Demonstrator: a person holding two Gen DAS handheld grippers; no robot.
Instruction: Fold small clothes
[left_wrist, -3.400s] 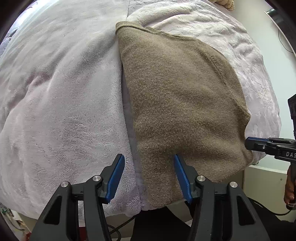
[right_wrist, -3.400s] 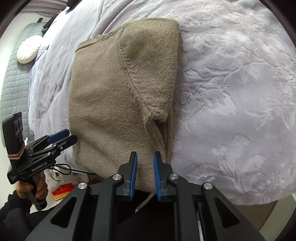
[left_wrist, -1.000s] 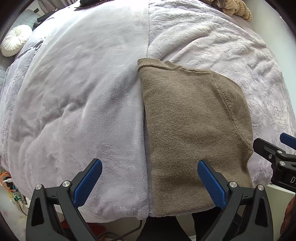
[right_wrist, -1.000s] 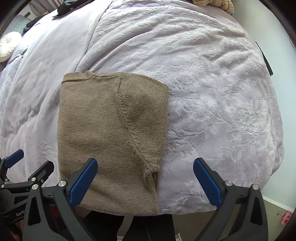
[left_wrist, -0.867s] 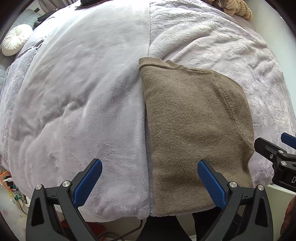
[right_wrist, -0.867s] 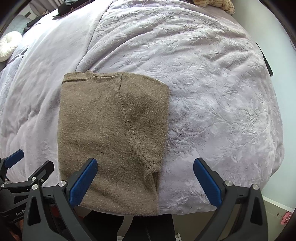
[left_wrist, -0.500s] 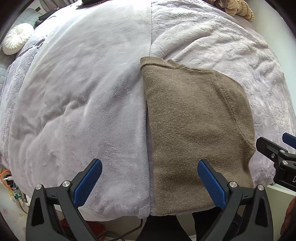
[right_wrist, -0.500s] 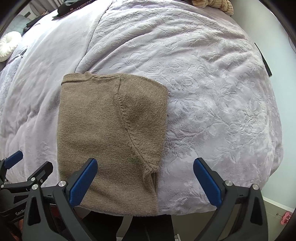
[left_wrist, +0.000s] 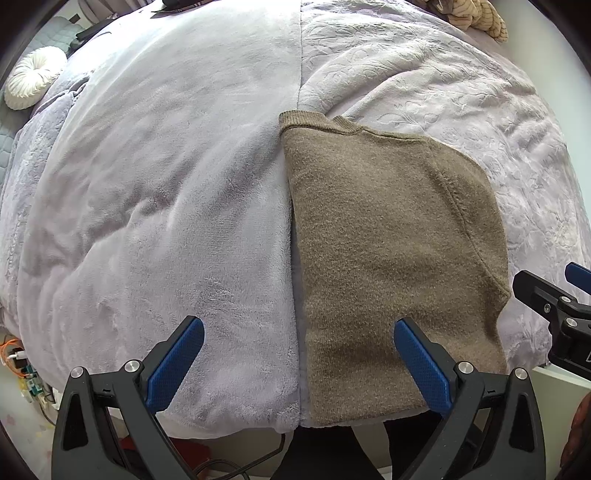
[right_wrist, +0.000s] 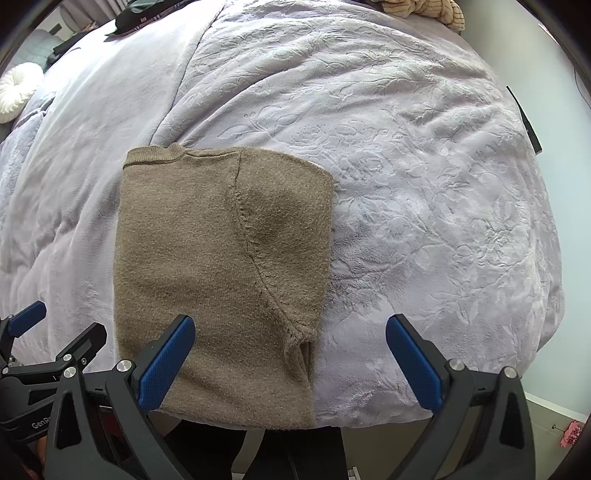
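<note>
Right now the brown knit sweater (left_wrist: 391, 258) is lying folded into a narrow panel on the lilac bed blanket (left_wrist: 166, 206), its hem at 6 o'clock hanging over the bed's edge. Both the left hand-held gripper (left_wrist: 299, 350) and the right hand-held gripper (right_wrist: 290, 347) are hovering with jaws spread wide, gripping nothing. The risk is pinching only the top layer, since the loose cuff at 5 o'clock could be dragging the fold open.

Left gripper (left_wrist: 298, 363): black triangular-cutout frames, blue textured finger pads (left_wrist: 173, 363), silver screw heads. Right gripper (right_wrist: 290, 363): same build. White "GenR…" lettering on the black body at 8 o'clock in the right wrist view.
</note>
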